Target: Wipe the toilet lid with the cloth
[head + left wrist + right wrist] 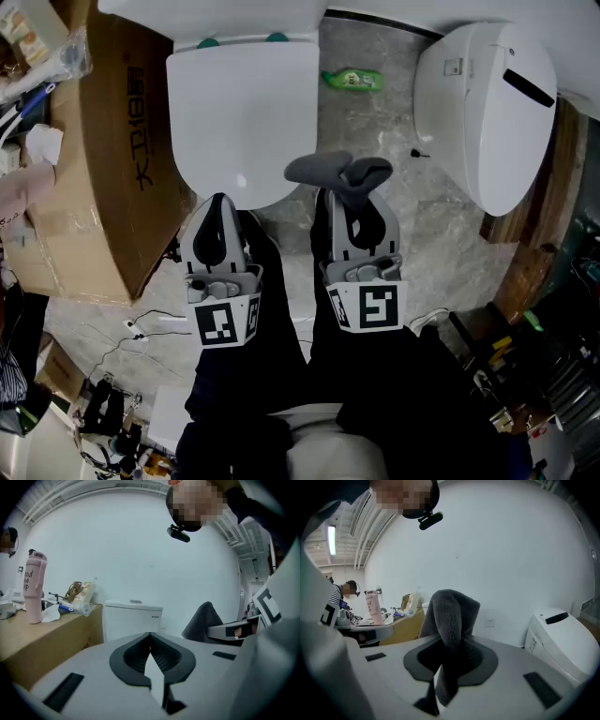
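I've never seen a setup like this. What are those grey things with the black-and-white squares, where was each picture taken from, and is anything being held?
There is no robot here. A person holds a grey tool with two jaws in each hand, and the cubes with squares are part of those tools. The picture looking down comes from a camera on the person's head. It shows the left gripper and the right gripper near the front of a closed white toilet lid. The other two pictures come from a camera riding on each tool, looking along its jaws. The left gripper's jaws are together with nothing between them. The right gripper's jaws are shut on a dark grey fluffy cloth. Nearby are a brown cardboard box, a second white toilet and a small green bottle.
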The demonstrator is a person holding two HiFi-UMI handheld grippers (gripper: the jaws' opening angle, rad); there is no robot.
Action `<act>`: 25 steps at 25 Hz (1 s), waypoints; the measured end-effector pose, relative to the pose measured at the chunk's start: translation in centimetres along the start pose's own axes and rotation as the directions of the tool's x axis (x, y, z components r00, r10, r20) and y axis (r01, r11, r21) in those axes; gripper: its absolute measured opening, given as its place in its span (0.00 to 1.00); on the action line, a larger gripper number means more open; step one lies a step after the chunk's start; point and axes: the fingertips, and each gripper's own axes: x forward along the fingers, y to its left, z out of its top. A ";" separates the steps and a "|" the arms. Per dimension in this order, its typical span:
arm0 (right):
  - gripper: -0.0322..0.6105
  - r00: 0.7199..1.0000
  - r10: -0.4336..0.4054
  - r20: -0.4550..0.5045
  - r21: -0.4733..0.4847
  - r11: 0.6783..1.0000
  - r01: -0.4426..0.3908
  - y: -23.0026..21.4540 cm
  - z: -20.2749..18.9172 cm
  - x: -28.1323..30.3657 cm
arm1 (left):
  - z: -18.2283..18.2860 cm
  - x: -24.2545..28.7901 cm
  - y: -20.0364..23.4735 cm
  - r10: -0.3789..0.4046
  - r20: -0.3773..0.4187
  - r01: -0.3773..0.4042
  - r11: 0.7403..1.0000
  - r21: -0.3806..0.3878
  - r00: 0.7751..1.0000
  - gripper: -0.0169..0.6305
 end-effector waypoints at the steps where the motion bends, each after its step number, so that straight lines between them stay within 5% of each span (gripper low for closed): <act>1: 0.16 1.000 0.001 -0.001 0.000 1.000 -0.001 0.1 -0.1 0.0 | 0.0 0.0 0.1 0.000 0.001 0.000 1.000 0.000 1.000 0.05; 18: 0.16 1.000 0.005 -0.016 0.002 1.000 -0.005 0.6 -0.7 0.5 | -0.5 -0.2 0.4 -0.007 -0.006 0.007 1.000 0.000 1.000 0.05; 25: 0.16 0.997 0.043 -0.070 -0.178 0.983 -0.055 0.4 -1.7 4.7 | -0.5 -0.1 0.9 -0.012 -0.018 0.012 1.000 -0.004 1.000 0.05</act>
